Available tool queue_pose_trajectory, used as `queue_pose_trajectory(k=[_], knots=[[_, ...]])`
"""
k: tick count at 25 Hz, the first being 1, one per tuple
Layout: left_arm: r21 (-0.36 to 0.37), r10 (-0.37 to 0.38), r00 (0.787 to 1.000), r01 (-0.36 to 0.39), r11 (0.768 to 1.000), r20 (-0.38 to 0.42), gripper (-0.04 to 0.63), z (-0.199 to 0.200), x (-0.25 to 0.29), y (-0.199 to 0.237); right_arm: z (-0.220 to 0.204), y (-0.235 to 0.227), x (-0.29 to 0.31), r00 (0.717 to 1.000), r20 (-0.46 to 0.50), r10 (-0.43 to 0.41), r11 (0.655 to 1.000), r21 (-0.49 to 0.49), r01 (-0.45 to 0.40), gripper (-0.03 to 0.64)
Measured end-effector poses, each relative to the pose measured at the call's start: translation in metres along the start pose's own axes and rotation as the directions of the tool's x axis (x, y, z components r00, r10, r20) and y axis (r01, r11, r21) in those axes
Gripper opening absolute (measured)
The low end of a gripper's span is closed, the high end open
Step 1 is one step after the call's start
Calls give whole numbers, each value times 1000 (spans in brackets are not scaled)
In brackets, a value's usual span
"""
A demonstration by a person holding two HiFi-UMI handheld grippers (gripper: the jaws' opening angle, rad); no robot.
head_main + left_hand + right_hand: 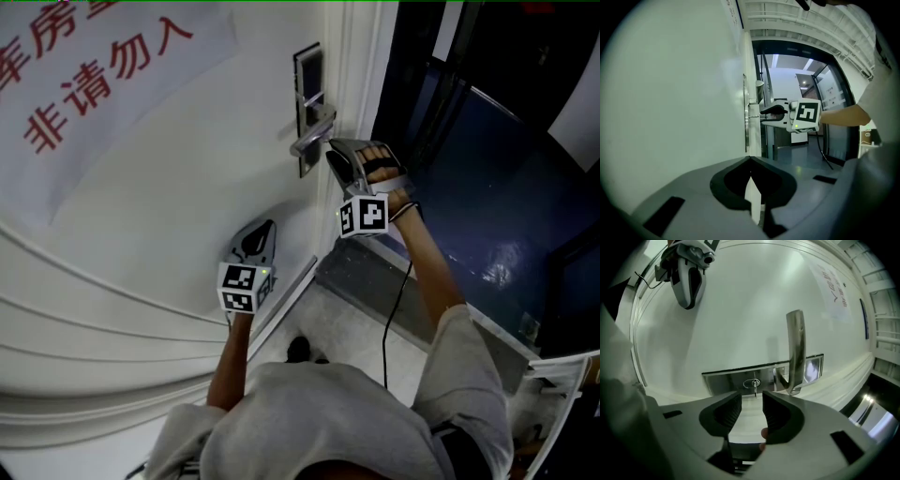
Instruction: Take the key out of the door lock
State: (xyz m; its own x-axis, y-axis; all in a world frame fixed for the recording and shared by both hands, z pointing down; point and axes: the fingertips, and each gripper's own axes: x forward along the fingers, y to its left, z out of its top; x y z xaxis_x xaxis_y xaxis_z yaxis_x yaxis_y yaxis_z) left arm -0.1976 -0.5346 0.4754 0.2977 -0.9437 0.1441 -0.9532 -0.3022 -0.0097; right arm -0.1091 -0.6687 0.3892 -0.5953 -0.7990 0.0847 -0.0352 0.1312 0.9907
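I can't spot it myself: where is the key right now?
In the right gripper view the key sits in the lock plate, just left of the handle, straight ahead of the open right gripper.

Path to key: clear; right gripper jaws stand apart, with the key straight ahead of their gap.
Obstacle: handle sticks out just beside the key, on 1 side.
Other side: bare lock plate.
Past door edge: open doorway.
Left gripper: lower, near door, well apart.
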Motion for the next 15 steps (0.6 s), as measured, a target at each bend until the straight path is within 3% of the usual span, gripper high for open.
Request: queue_pose_trajectory(k=[9, 15], knots=[[-3, -11, 1000, 11, 1000, -6, 17, -1, 4, -1, 0, -2, 19, 1000, -12, -17, 1000, -13, 17, 148], [-1, -21, 1000, 21, 1000, -4, 17, -1, 5, -3, -1, -5, 29, 999, -14, -31, 999, -34, 31, 108]])
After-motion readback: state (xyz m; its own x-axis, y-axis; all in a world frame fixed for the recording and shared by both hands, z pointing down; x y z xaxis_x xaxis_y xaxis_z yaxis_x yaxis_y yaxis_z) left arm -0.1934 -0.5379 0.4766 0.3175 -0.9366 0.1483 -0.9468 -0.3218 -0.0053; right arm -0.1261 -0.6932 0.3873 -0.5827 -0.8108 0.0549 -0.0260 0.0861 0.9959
